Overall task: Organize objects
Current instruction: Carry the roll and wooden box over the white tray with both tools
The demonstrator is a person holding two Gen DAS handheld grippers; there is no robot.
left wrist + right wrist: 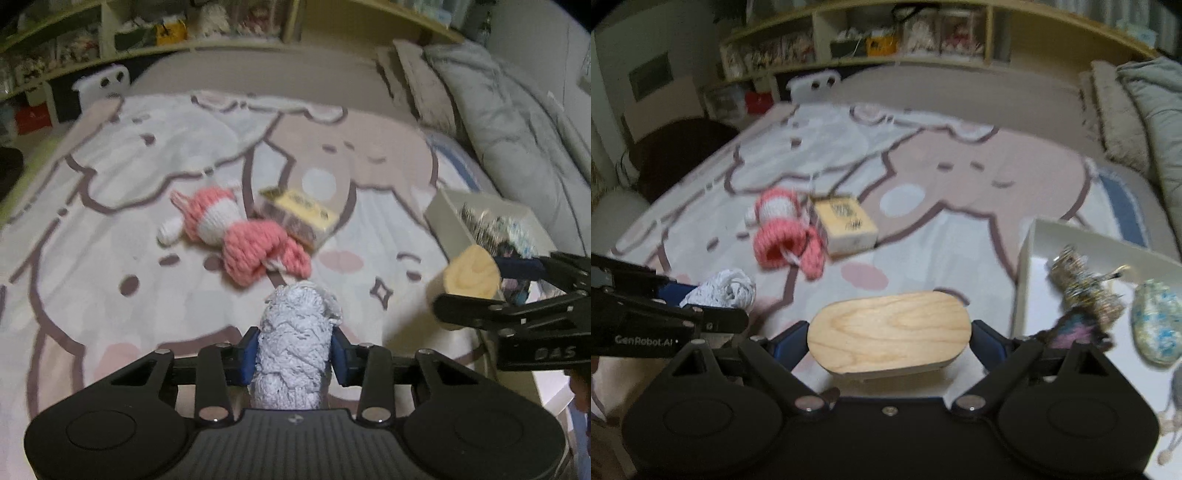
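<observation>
My left gripper [293, 354] is shut on a pale grey-white knitted roll [295, 339], lifted above the bed's cartoon blanket [129, 177]; the roll [724, 291] also shows at the left of the right wrist view. My right gripper [888, 332] holds an oval wooden piece [888, 328] between its blue pads, jaws wide; the wooden piece [471, 273] appears end-on in the left wrist view. A pink and white knitted doll [236, 232] lies on the blanket beside a small yellow box [299, 214]. A white tray [1030, 258] at the right holds knitted items.
Pillows and a grey quilt [498, 110] line the right side of the bed. Cluttered shelves [886, 40] run along the far wall. A white chair back [814, 83] and a dark seat [679, 155] stand past the bed's far left side.
</observation>
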